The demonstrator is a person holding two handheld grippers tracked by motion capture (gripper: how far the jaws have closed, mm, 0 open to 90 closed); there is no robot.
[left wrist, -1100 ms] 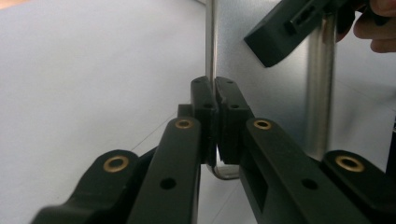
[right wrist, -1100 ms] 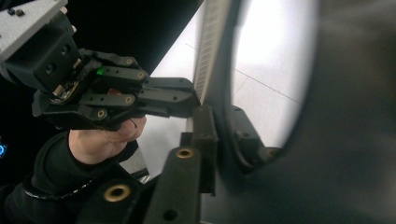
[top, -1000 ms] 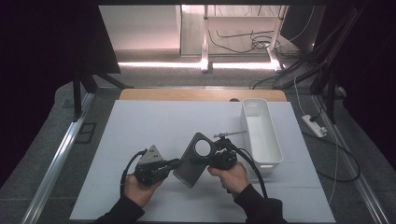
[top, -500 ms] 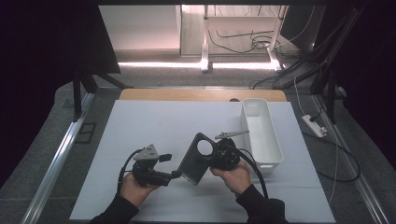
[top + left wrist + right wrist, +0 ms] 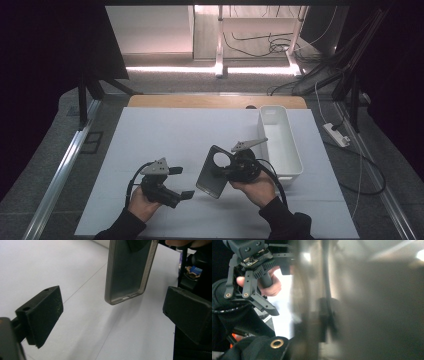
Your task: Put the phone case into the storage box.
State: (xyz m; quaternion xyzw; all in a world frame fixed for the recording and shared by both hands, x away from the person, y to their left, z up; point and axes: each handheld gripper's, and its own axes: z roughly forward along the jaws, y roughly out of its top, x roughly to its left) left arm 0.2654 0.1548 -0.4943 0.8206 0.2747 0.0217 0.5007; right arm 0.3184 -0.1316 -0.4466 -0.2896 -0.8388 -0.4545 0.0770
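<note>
A grey translucent phone case with a round camera hole hangs tilted above the white mat, and my right gripper is shut on its upper part. In the left gripper view the case hangs ahead with its open side showing and its bottom edge off the mat. My left gripper stands open just left of the case's lower end, apart from it. Its jaws are spread wide with nothing between them. The right gripper view has the blurred case close up and the left gripper beyond it.
A white mat covers the table. A long white bin stands at its right side, just behind my right hand. A wooden table edge runs along the back. Cables and a power strip lie off the table to the right.
My left gripper has drawn back leftwards and a little nearer from the case's lower end. The right gripper still holds the case, now turned slightly more upright.
</note>
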